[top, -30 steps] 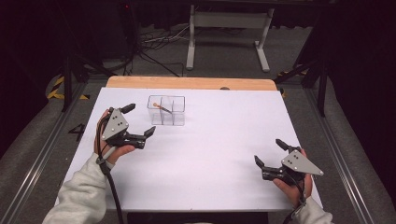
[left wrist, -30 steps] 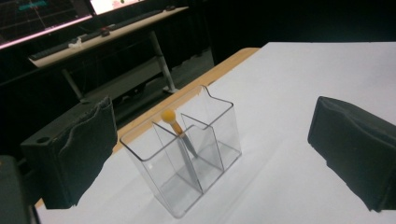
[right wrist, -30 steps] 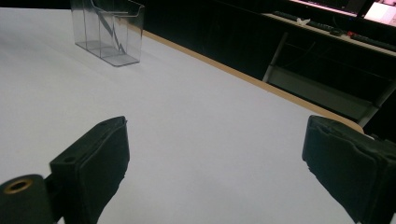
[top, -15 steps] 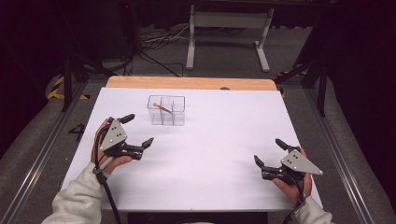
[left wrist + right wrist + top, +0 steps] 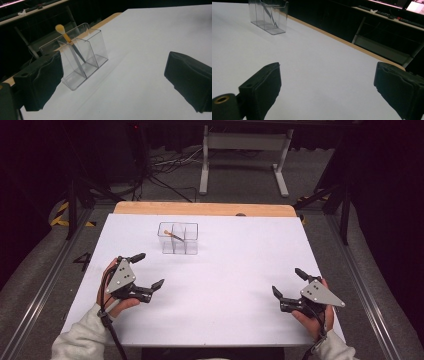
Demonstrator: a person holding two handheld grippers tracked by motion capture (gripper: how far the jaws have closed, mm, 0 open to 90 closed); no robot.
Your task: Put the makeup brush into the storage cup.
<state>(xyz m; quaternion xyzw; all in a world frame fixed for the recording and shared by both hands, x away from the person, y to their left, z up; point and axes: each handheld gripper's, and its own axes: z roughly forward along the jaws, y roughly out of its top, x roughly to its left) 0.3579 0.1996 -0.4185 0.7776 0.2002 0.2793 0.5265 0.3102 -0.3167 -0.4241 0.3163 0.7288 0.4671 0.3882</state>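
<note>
Both hand-held grippers wide apart, w/o load.

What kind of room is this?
Probably a lab or recording studio: a white-covered table, dark curtains all around, loose cables on the floor behind, and a person holding the left gripper and right gripper.
</note>
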